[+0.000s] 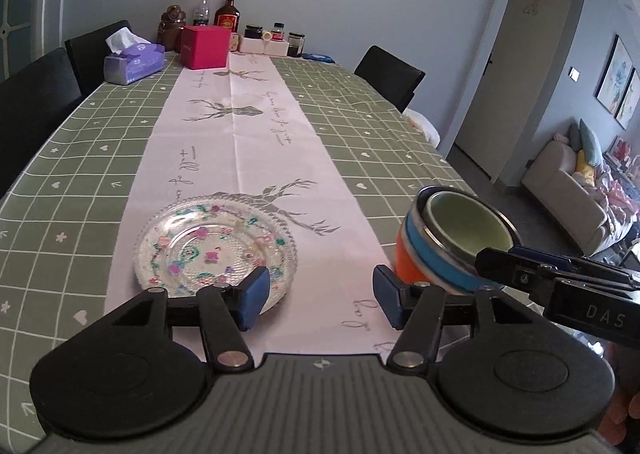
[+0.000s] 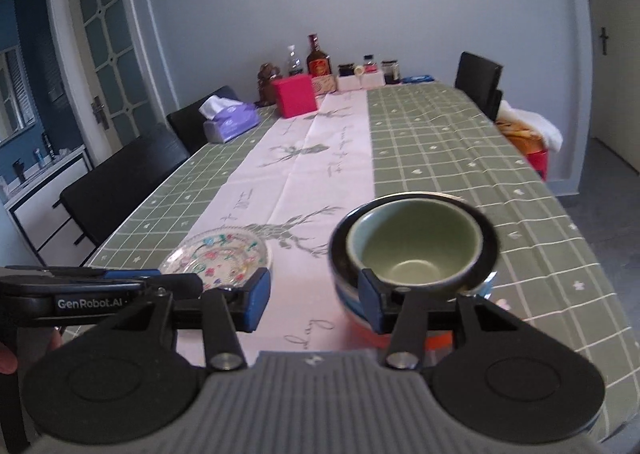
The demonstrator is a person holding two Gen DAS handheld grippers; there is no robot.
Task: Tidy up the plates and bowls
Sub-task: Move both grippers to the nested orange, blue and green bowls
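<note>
A clear glass plate painted with flowers lies on the pink table runner. To its right stands a stack of nested bowls: orange at the bottom, blue above it, a pale green one inside. My left gripper is open over the runner with nothing between its fingers, and its left finger overlaps the plate's near rim. In the right wrist view the right gripper is also open and empty, with the bowl stack just behind its right finger and the plate to the left.
The green checked tablecloth covers a long table. A purple tissue box, a red box and several bottles and jars stand at the far end. Black chairs line both sides. The table's right edge is close to the bowls.
</note>
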